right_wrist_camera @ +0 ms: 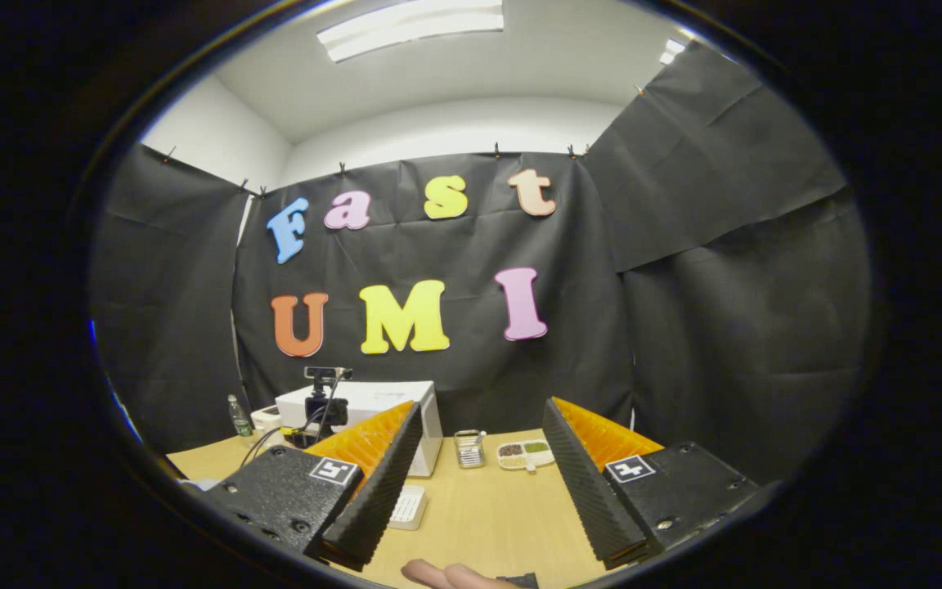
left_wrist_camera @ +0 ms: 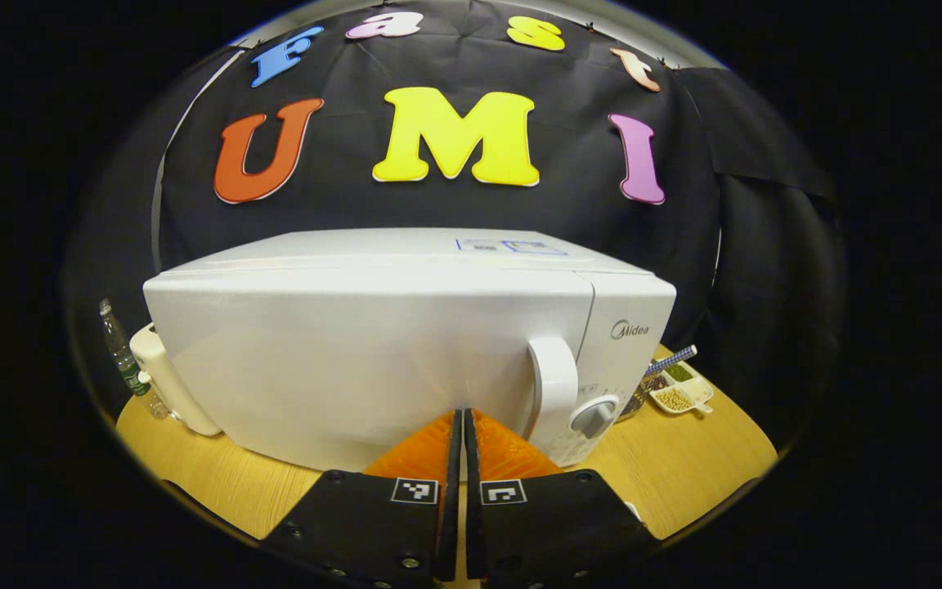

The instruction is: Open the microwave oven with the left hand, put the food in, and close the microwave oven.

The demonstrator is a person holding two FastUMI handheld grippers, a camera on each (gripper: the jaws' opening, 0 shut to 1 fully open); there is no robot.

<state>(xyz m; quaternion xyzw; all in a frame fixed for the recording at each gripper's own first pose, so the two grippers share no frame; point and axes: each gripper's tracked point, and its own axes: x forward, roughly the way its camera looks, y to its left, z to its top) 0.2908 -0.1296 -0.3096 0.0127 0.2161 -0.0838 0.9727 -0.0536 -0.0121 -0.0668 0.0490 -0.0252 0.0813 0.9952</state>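
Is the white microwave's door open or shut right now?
Shut. The white microwave oven's door sits flush with its control panel, and the closed left gripper is in front of it.

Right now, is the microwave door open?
No, the microwave door is flat shut, its handle untouched ahead of the closed left gripper.

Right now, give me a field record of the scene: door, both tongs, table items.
microwave door: shut, handle untouched
microwave: white, on the wooden table, dial below the handle
left tongs: shut, empty, tips close to the door front, just left of the handle
right tongs: open, empty, held back from the microwave
sectioned dish: right of the microwave, holds beans or grains
bottle: left of the microwave, upright
small white tray: on the table in front of the microwave; contents cannot be told
task stage: opening not yet begun
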